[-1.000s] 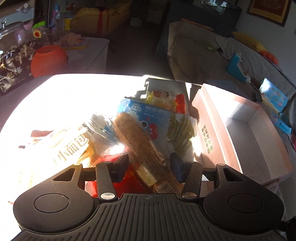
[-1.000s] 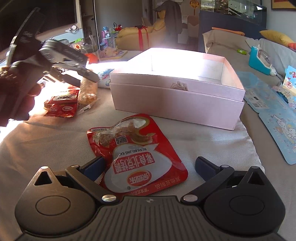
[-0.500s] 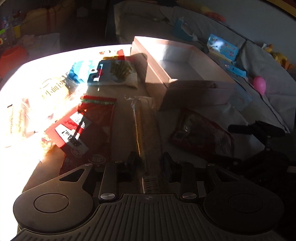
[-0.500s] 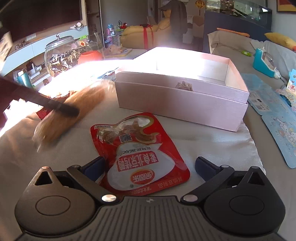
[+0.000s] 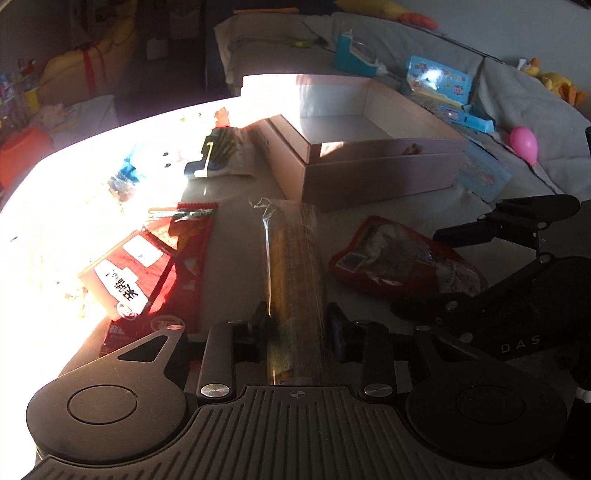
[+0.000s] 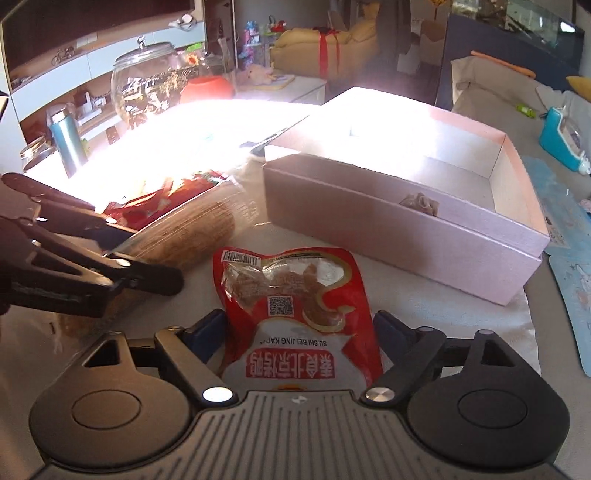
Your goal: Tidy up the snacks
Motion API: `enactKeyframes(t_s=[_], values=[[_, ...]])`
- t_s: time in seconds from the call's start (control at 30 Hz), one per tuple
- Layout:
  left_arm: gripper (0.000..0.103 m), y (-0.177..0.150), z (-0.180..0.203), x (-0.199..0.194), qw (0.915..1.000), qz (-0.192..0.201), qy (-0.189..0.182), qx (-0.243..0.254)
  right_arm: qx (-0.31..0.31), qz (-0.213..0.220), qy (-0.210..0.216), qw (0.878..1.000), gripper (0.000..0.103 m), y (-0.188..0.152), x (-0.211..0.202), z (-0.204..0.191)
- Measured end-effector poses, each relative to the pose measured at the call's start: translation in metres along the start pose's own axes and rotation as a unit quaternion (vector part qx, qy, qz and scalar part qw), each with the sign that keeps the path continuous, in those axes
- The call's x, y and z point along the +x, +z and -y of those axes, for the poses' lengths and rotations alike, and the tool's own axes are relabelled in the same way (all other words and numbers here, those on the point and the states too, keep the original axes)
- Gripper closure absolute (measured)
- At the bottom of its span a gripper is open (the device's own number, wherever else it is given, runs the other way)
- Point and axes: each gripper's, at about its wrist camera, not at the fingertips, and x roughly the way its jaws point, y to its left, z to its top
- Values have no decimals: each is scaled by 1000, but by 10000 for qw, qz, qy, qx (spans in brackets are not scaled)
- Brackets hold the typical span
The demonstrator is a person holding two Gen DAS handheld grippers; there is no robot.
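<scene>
Left wrist view: left gripper (image 5: pixel 297 319) jaws pinching long clear-wrapped biscuit pack (image 5: pixel 293 266), pack pointing far toward pink box (image 5: pixel 369 162). Step: carrying pack to box. Next: lift over near wall, release inside. Far-left snacks washed out by glare.

Right wrist view: right gripper (image 6: pixel 299 326) jaws closing around red pouch (image 6: pixel 295 314) on worktop; contact unclear. Box interior partly glared.

Hard sunlight floods the far left part of the grey cloth-covered bench (image 6: pixel 424 295), bleaching it white. Beyond its far edge stand a large clear glass jar (image 6: pixel 147 88) with a lid, a dark screen (image 6: pixel 92 26) on the wall and a yellow sofa (image 6: pixel 314 48). A grey couch (image 5: pixel 498 92) lies right.
</scene>
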Motion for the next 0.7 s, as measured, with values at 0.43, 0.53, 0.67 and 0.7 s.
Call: enactKeyframes(t_s=[0.43,0.53,0.67,0.7], values=[[71,21,28,-91,9906,1083,-782,280,434,983,-98,9942,34,12,-112,22],[71,66,28,-110,9846,1561,-704,359,437,1531,-301,9868,34,49,-139,35],[69,127,14,-99,9767,1833,-1120,-11,776,1780,-389,9802,33,113,-151,66],[67,140,7,-86,9760,1809,-1200,-151,882,1762,-432,9794,31,128,-148,75]])
